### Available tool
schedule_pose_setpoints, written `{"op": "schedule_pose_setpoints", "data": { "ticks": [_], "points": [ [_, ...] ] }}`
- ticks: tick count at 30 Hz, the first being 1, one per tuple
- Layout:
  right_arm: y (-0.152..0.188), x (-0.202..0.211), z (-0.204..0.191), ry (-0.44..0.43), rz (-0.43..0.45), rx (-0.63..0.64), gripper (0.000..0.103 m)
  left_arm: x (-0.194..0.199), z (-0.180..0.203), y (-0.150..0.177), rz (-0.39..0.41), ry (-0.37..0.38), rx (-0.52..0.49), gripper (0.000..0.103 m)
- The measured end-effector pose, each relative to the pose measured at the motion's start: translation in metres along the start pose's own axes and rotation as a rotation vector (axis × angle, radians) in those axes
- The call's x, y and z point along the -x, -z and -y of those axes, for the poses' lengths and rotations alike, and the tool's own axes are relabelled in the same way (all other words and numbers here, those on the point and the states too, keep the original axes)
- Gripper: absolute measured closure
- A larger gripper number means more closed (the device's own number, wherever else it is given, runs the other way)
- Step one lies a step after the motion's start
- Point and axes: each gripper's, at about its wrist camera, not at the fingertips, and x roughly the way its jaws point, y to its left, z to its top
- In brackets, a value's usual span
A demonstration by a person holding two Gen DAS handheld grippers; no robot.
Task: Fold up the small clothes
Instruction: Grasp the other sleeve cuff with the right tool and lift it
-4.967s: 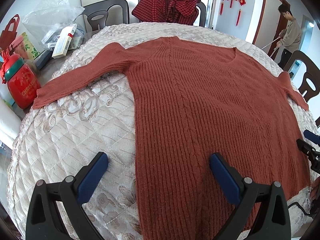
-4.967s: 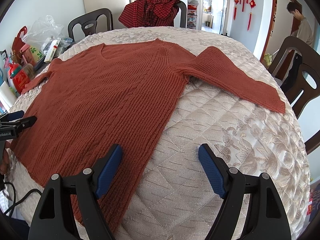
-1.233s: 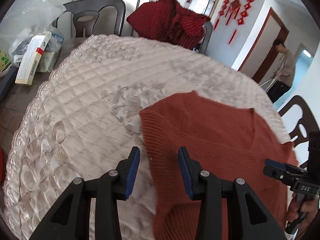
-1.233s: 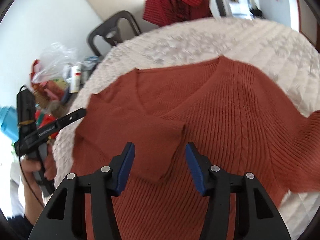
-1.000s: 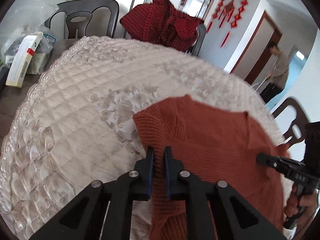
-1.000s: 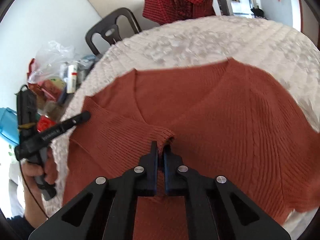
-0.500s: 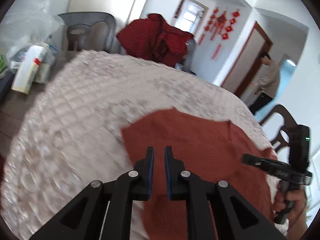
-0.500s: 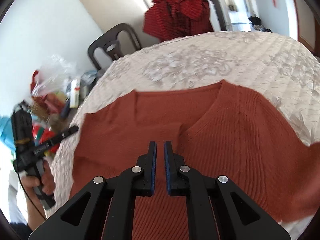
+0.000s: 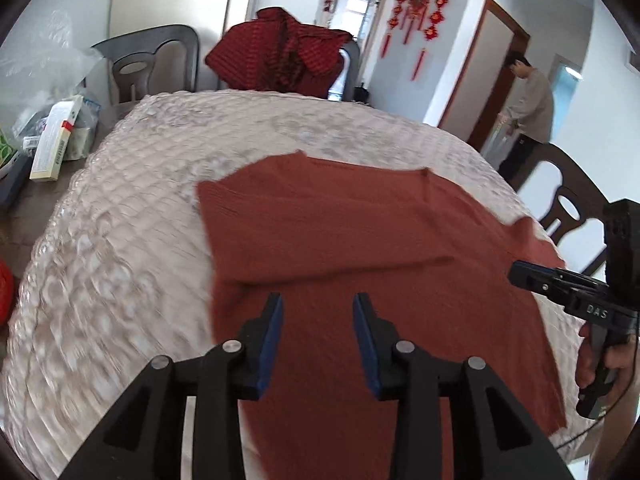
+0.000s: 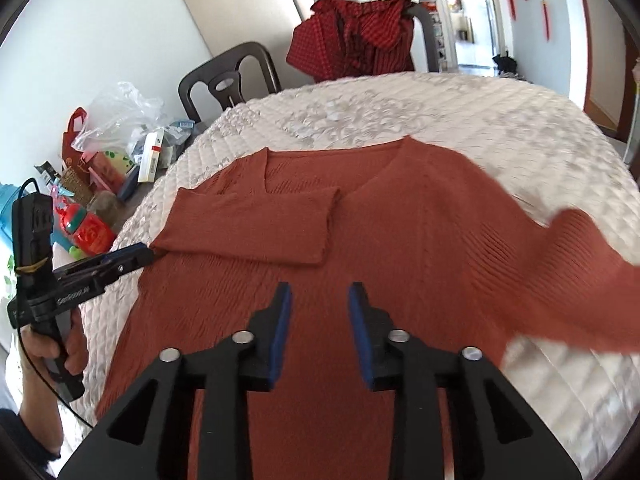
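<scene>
On a round bench point(image 9: 120, 280) covered by a pale quilted cloth lies a rust-red knitted sweater point(image 9: 360, 264), spread flat across the middle and reaching the near edge.

The left tool point(image 9: 316, 320), seen from its own camera, hovers above the sweater's lower body. Its blue-padded jaws are opening, and nothing is between them. The right tool point(image 10: 318, 312) hovers likewise over the knit, jaws opening and empty.

A second ago both tools were clenched on the sweater. Each has since let go and drawn back toward the near edge.

What that leaves: the sleeve on the bench's left side point(image 10: 256, 228) is now folded inward, lying flat across the chest just below the V-neck, its cuff end near the middle. The other sleeve point(image 10: 592, 272) is not yet folded. It trails out toward the right edge of the bench, blurred in the picture.

So the first sleeve fold looks done, and the next step is probably to bring that right sleeve across, then fold the body.

Beyond the far edge, a chair holds a dark red checked garment point(image 9: 288, 56). Boxes and bags point(image 10: 132, 148) clutter the left edge.
</scene>
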Motion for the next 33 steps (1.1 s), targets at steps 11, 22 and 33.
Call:
{"op": "schedule_pose_setpoints", "data": {
  "ticks": [11, 22, 33],
  "points": [
    [0.039, 0.049, 0.055, 0.042, 0.061, -0.172, 0.056, 0.012, 0.044, 0.020, -0.010, 0.019, -0.067, 0.062],
    [0.055, 0.084, 0.172, 0.242, 0.183, -0.639, 0.056, -0.012, 0.052, -0.004, 0.013, 0.002, -0.065, 0.060],
    [0.047, 0.081, 0.199, 0.279, 0.266, -0.748, 0.056, -0.040, 0.053, 0.001, -0.047, 0.000, -0.057, 0.060]
  ]
}}
